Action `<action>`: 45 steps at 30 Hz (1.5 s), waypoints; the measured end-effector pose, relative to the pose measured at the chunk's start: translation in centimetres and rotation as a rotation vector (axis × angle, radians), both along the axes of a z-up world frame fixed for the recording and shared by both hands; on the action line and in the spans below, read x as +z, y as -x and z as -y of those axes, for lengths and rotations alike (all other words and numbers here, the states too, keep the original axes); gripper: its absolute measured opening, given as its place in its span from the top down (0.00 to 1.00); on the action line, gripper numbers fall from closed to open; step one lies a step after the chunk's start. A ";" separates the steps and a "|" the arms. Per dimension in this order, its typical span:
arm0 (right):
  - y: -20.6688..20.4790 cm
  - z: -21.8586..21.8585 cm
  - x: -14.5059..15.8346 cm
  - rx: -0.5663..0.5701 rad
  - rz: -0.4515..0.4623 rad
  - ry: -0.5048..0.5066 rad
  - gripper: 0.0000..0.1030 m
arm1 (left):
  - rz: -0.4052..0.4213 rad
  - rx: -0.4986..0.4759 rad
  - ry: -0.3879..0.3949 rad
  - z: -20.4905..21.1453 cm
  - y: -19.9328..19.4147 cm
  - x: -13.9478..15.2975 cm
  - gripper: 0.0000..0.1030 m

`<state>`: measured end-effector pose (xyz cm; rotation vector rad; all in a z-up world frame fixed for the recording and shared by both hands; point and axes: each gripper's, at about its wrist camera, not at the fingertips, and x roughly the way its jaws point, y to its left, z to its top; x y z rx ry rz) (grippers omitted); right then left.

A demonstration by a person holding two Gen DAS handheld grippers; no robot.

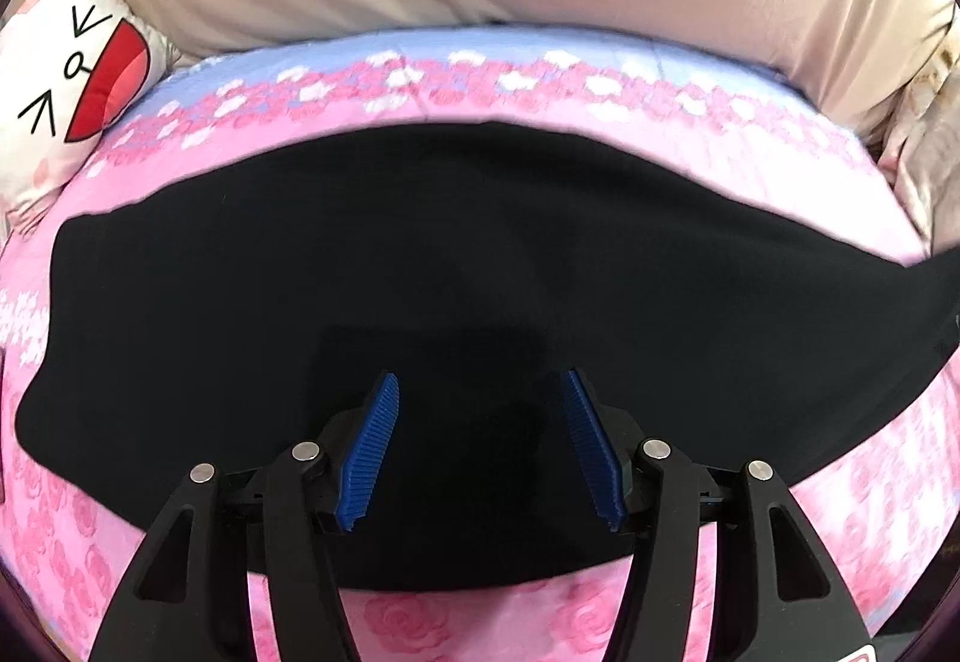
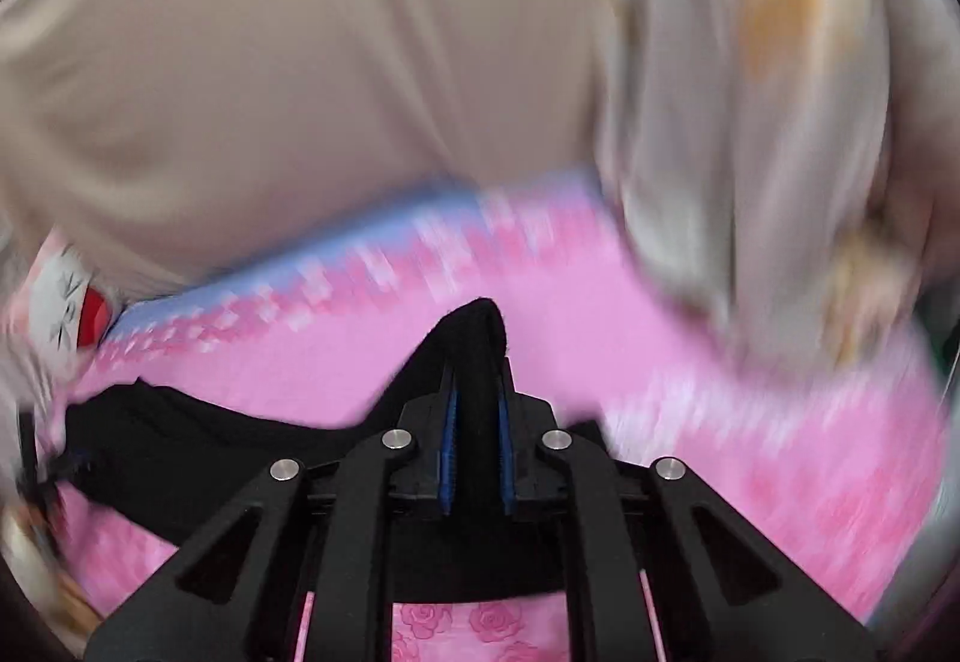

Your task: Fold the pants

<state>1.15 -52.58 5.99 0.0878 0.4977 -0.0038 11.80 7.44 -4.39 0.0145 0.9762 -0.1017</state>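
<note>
Your left gripper [image 1: 480, 380] hangs spread over the black pants [image 1: 450, 272] — nothing between its pads — which lie across the frame's middle on the pink bedsheet [image 1: 540, 614]. Your right gripper [image 2: 477, 362] pinches a raised fold of them at centre frame.
</note>
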 end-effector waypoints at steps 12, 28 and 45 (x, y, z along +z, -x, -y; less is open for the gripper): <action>7.8 6.3 -7.0 -0.171 -0.160 -0.238 0.16 | 0.009 -0.014 -0.005 0.3 0.3 0.2 0.46; 3.8 -1.4 3.0 0.063 0.146 0.195 0.73 | 0.028 -0.008 0.047 1.4 1.2 1.1 0.43; 1.9 5.2 -9.7 -0.088 -0.308 -0.312 0.23 | 0.055 -0.071 0.124 5.7 0.5 2.7 0.39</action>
